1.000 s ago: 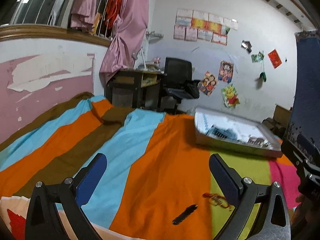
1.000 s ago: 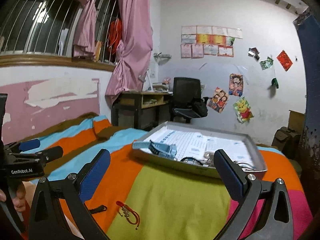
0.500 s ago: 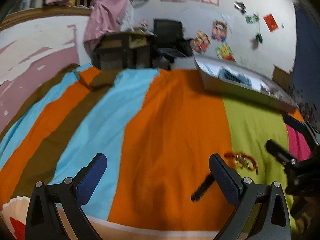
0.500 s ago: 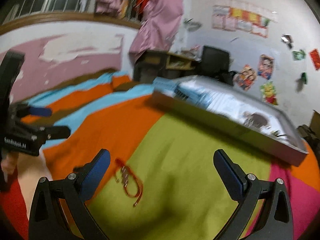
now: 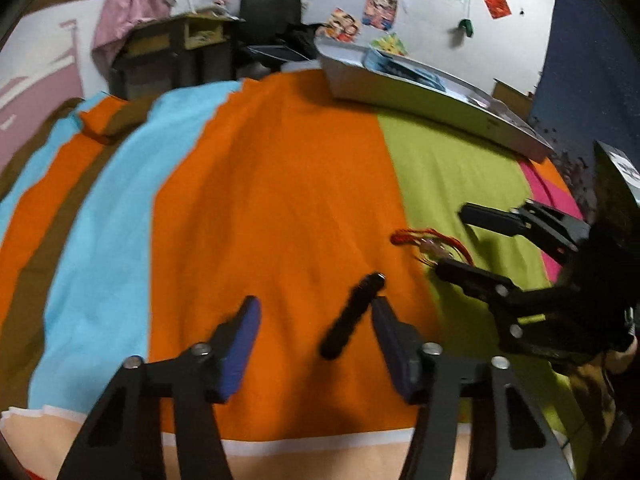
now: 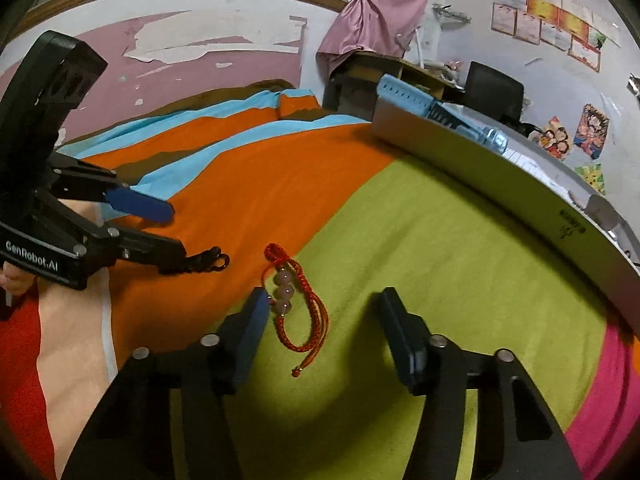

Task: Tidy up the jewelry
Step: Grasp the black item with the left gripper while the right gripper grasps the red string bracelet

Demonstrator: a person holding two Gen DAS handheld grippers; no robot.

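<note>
Jewelry is split between two spots on the striped blanket (image 6: 440,240): a red cord bracelet (image 6: 298,304) with pale beads and a black hair clip (image 5: 352,316). Both claws have dropped low over them within the last second; the right gripper (image 6: 320,320), partly spread, now brackets the bracelet, and the left gripper (image 5: 316,332) stands apart around the clip, so pickups look imminent. Beyond, the grey tray (image 6: 480,164) waits in a cluttered bedroom.

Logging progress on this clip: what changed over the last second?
Both grippers dropped toward the bedspread and narrowed: left gripper around the black clasp, right gripper around the red beaded bracelet. Neither is gripped yet. Bracelet, clasp and tray stayed put.
</note>
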